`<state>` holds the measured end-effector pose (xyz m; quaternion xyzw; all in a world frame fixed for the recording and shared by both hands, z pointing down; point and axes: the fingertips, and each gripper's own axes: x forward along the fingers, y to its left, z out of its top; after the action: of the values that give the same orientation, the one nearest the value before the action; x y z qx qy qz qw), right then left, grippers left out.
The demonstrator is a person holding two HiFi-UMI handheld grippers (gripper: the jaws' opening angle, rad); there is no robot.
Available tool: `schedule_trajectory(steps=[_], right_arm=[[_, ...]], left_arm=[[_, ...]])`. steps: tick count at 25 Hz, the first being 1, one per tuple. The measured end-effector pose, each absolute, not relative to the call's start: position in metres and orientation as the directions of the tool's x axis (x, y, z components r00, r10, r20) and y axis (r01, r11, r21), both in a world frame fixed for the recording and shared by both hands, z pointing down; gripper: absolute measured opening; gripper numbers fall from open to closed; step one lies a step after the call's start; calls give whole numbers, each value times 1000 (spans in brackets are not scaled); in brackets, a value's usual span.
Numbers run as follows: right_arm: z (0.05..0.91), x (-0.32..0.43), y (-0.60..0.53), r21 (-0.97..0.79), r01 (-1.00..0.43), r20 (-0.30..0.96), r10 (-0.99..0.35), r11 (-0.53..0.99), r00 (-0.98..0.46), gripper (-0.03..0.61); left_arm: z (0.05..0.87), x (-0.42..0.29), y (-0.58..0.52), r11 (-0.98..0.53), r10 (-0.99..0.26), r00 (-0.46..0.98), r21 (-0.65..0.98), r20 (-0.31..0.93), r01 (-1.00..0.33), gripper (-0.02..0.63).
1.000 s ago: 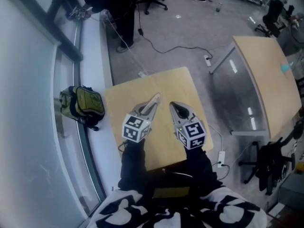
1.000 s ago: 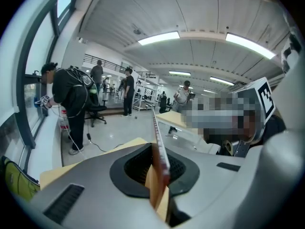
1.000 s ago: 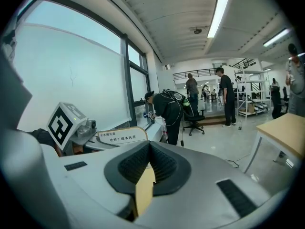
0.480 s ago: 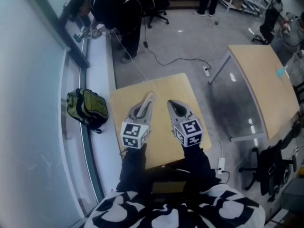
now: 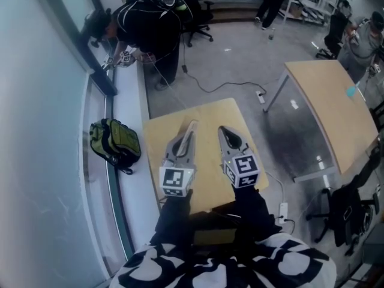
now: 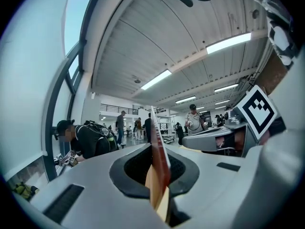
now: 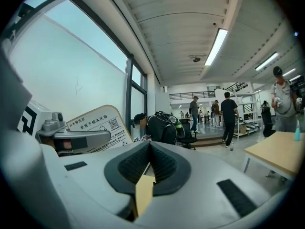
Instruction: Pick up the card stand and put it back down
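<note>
The card stand is a thin printed panel with a rounded top. It is clamped in the left gripper and held in the air over the tabletop, not resting on it. In the left gripper view I see the panel edge-on and upright, with the pads closed on its two flat faces.

The right gripper has its jaws closed together on nothing. It sits beside the left gripper, and the two do not touch.

I judge the stand to be light, stiff and smooth-faced, so it could slide or pivot between the pads. The best hold is across the flat faces, low down near the base, with firm but moderate pressure. For set-down, keep it upright with the base level on the tabletop before release, because such a narrow item will tip easily.

A green backpack lies on the window ledge left of the tabletop.
</note>
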<state>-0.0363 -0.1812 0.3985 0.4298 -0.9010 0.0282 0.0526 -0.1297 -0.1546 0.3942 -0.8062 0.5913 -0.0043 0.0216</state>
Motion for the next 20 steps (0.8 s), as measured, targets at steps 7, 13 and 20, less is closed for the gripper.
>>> schedule_trajectory(steps=[7,13,20], right_arm=[[390,-39,-170,29,-777,98,-775,629,-624,23],[389,-43,-165,49,-770,101,-770,636,-629,23],[389,-45,-165,68,-764,110,-766,641,-633,23]], left_arm=[[389,-137,-148,-276,-960,278,-35,-43,-960,21],[392,-142,-145,-275,-960,276,-33,-38,-961,20],[398,-140,-149,-289,-957,290,-14,-28,-957,20]])
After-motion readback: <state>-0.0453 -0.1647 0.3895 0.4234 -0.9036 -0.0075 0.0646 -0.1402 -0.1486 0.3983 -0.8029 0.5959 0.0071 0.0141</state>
